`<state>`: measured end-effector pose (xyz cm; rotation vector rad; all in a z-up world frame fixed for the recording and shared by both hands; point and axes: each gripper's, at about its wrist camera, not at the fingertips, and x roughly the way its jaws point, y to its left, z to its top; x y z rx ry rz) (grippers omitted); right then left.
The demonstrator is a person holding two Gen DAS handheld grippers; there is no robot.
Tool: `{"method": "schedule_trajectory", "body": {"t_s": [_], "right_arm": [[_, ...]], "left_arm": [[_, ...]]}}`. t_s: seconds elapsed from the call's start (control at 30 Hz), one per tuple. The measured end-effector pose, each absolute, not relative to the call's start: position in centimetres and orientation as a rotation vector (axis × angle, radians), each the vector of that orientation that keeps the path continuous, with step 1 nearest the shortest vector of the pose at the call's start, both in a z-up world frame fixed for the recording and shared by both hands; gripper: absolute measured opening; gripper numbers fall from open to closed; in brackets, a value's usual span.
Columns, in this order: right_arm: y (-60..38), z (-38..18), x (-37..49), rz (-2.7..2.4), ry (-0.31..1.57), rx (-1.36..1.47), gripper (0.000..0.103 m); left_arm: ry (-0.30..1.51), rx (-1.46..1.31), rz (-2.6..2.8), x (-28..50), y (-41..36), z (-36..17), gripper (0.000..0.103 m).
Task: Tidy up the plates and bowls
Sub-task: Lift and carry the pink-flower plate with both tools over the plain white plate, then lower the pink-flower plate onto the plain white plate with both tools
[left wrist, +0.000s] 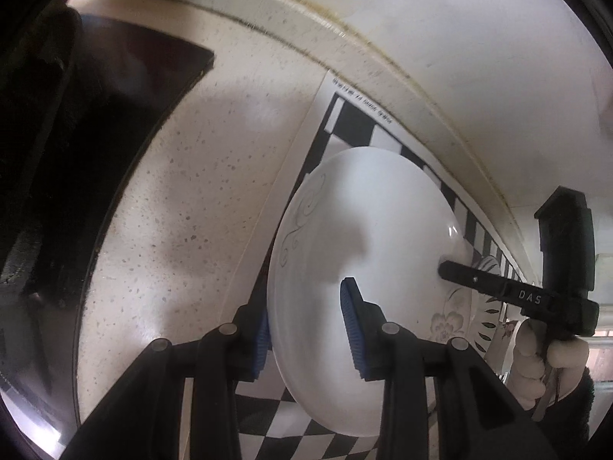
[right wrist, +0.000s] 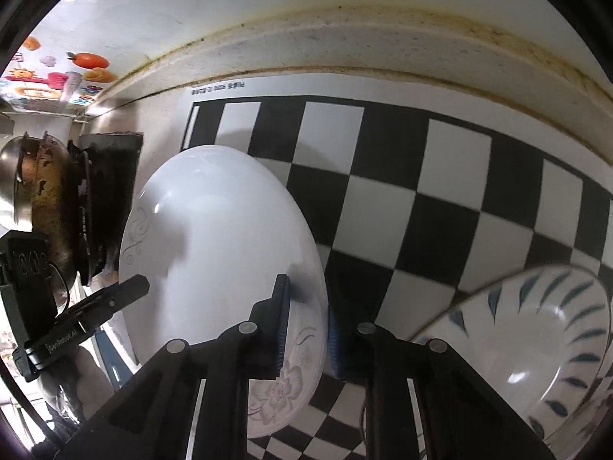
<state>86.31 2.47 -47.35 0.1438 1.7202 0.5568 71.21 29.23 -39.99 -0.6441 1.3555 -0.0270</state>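
Observation:
A white plate (left wrist: 367, 230) with grey swirls and a pale flower on its rim hangs over the black-and-white checkered sheet (right wrist: 421, 191). My left gripper (left wrist: 306, 337) is shut on the plate's near rim, one blue pad on top and the other under the edge. From the opposite side, my right gripper (right wrist: 306, 337) is shut on the flowered rim of the same plate (right wrist: 222, 249). A right gripper finger (left wrist: 479, 280) shows in the left wrist view, a left gripper finger (right wrist: 115, 299) in the right wrist view. A white bowl with blue leaf marks (right wrist: 536, 345) sits at the right.
The speckled counter (left wrist: 172, 211) runs to a stained ledge along the wall (right wrist: 383, 50). A dark cooktop (left wrist: 115, 153) lies to the left, with a metal pot (right wrist: 11, 176) and a grimy burner (right wrist: 95, 211). A gloved hand (left wrist: 532, 360) holds the right gripper.

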Motion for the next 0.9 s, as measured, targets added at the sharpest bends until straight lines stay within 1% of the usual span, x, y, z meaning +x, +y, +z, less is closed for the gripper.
{"method": "schedule_trajectory", "body": {"t_s": [0.33, 0.57, 0.77, 0.9], "right_arm": [[-1.9, -41.3, 81.8, 0.572, 1.634, 0.195, 0.019], [-8.2, -36.5, 75.7, 0.591, 1.575, 0.206, 0.018], [-14.8, -34.3, 70.0, 0.574, 1.555, 0.197, 0.018], [-19.2, -34.3, 66.4, 0.536, 1.560, 0.224, 0.018]], "left_arm": [[1.321, -0.616, -0.060, 68.3, 27.3, -35.8, 0.030], [1.309, -0.559, -0.095, 64.4, 22.1, -32.9, 0.030], [1.334, -0.539, -0.142, 60.6, 17.0, -32.3, 0.030], [1.365, -0.511, -0.171, 59.0, 13.7, -33.1, 0.030]]}}
